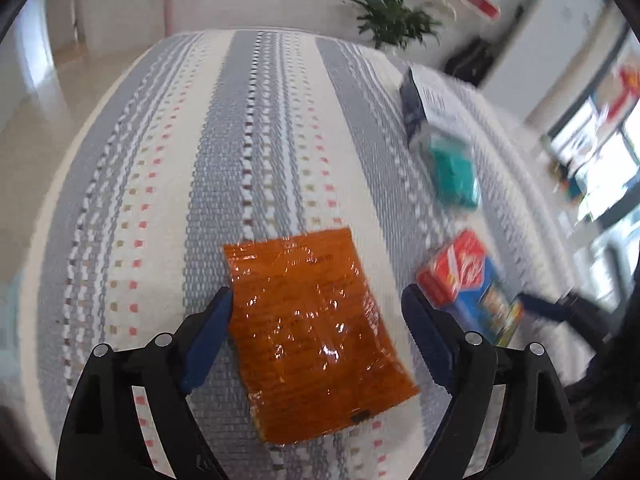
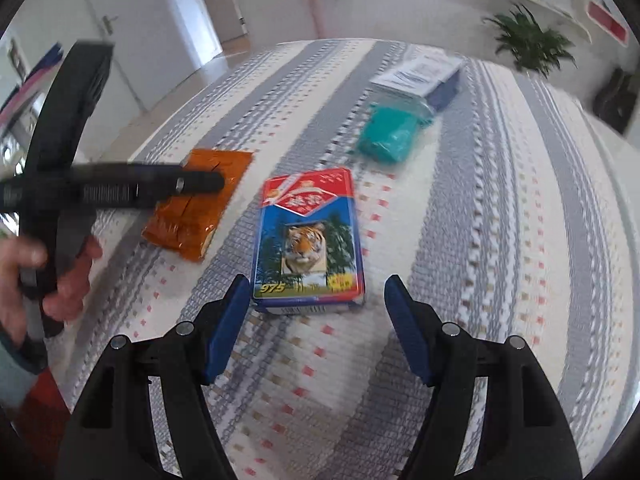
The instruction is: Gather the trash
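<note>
Two pieces of trash are each lined up with a claw on the striped tablecloth (image 1: 280, 120). The left gripper (image 1: 316, 304) hangs over the orange sachet (image 1: 316, 332), its blue pads spread wide, one on either side of the packet; nothing is pinched, though the left pad sits right at the sachet's edge while the right pad stands clear of it. The sachet's long axis runs away from the claw, slightly slanted, so the pads straddle its short width (the handier way to take it, I'd judge).

The right gripper (image 2: 316, 300) is likewise open and empty, and the tiger-print box (image 2: 310, 240) lies just beyond its fingertips, long axis pointing away toward the far side of the table, its near end about level with the tips. The gap looks only a little wider than the box.

Farther off, toward the far right, lie a teal packet (image 2: 390, 136) and a white-and-navy pouch (image 2: 420, 74), well apart from both claws. From the right wrist view a hand (image 2: 48, 272) can be seen at the left, holding the other tool over the sachet.
</note>
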